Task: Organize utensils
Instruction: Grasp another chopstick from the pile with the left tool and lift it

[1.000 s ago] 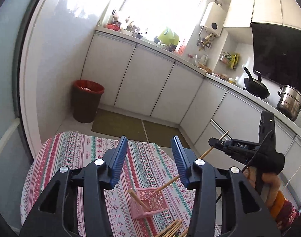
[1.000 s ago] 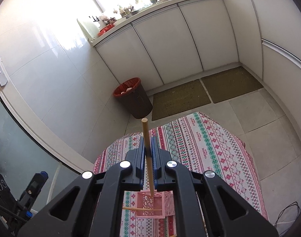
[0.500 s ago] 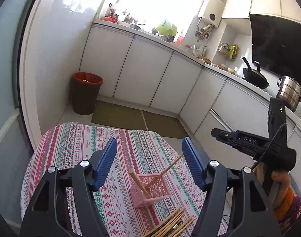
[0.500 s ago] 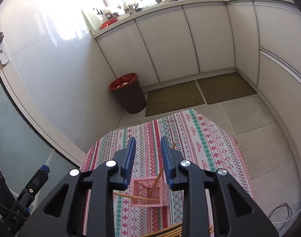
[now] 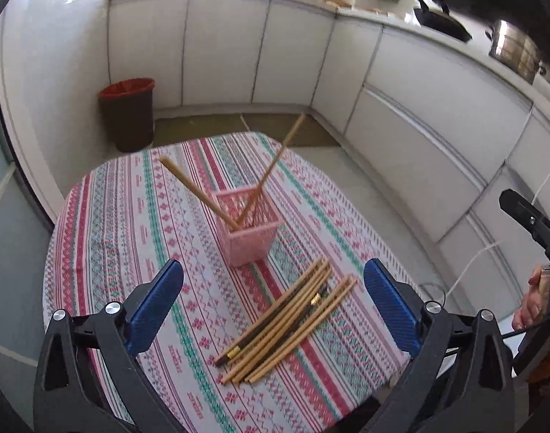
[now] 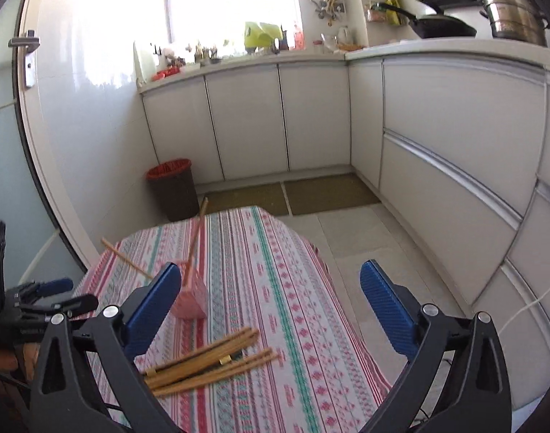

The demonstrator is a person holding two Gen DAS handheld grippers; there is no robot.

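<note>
- White kitchen; round table under a striped patterned tablecloth [image 5: 137, 223].
- Right tongs [image 6: 271, 310] have released their chopstick; it now leans in the pink slotted plastic basket [image 5: 247, 231] ahead.
- Left tongs [image 5: 275, 310] and the right are opening wide, empty, with the loose bundle of wooden chopsticks [image 5: 285, 321] between the left fingers, next to be picked.

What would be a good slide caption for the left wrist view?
Two chopsticks lean in a pink basket; the opening left gripper faces loose chopsticks.

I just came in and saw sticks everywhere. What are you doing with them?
A person with a gripper in each hand is sorting chopsticks. Two chopsticks already lean in the pink basket on the striped tablecloth. A pile of chopsticks lies beside the basket, waiting. The left gripper and right gripper are both opening and hold nothing.
</note>
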